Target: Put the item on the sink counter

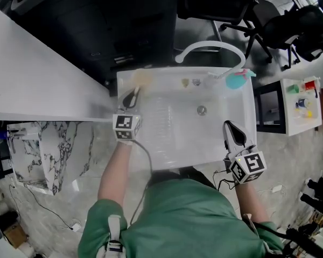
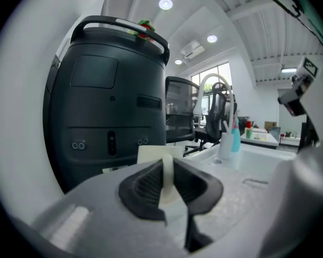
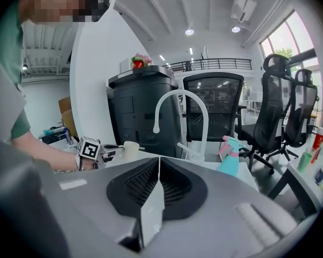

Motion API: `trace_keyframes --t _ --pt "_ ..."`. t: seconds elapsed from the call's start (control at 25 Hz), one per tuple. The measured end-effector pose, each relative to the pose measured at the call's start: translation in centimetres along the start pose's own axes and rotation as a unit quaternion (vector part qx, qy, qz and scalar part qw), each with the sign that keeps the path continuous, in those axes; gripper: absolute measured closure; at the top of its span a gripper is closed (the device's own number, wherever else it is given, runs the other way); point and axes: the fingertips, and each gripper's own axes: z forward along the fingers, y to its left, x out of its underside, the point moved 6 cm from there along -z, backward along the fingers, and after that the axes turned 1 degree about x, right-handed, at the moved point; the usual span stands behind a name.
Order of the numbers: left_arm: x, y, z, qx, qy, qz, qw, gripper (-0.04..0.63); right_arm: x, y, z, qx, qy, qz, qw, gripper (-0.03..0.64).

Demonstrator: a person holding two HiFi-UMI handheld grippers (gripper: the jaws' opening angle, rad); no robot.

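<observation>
We're in an open-plan office lab: a free-standing white sink [image 1: 204, 144] with arched tap [image 1: 210, 47], black swivel chairs [image 3: 282, 101] behind, recessed ceiling lights [image 2: 165, 4] overhead, cables [image 1: 49, 211] trailing across the floor [image 1: 290, 160]

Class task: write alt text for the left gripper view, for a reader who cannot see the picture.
The left claw is shut on a thin cream part of a cup, beside the white sink. Behind it stand a large dark bin, the arched white tap and a teal spray bottle.
</observation>
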Motion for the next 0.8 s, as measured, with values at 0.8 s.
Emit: trace_keyframes --t 0.8 --pt "3.7 -0.4 1.1 -0.008 0.092 0.010 0.9956 0.473 0.0 0.4 0.5 -0.015 -0.009 0.005 1.000 0.611"
